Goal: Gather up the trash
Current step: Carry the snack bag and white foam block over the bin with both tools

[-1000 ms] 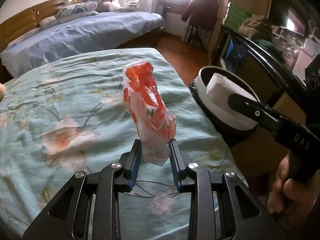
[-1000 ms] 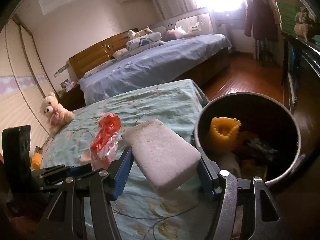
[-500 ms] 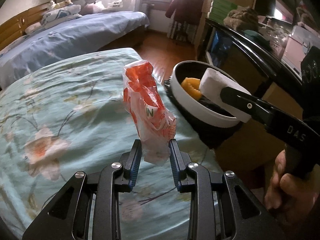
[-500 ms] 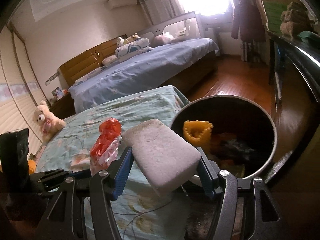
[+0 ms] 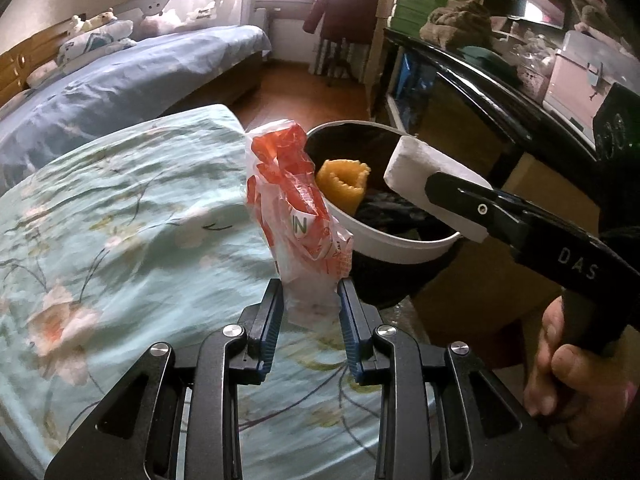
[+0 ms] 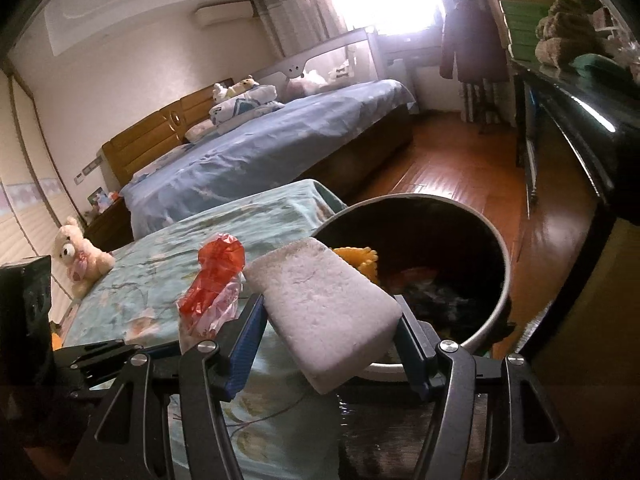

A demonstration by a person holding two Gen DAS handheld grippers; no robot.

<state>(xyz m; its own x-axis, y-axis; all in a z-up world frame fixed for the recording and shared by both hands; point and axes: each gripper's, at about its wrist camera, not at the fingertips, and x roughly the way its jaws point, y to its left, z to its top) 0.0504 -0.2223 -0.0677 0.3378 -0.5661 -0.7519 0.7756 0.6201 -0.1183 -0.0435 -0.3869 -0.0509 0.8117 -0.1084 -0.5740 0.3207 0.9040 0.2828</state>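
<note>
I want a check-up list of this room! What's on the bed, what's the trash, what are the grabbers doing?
Surface: teal flowered bedspread, rumpled.
Job's things: crinkly red-and-white plastic wrapper; white foam block; round black bin with a white rim, holding a yellow ruffled piece and dark scraps.
Clutter: cream teddy bear on the bedspread.
Grippers: left gripper clamps the wrapper; right gripper clamps the foam block beside the bin's rim.
Cables: nothing seen.
Surroundings: blue-covered bed, wooden floor, bright window.

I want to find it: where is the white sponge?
The white sponge is clamped in the right gripper, at the near rim of the trash bin, right of the red wrapper.
</note>
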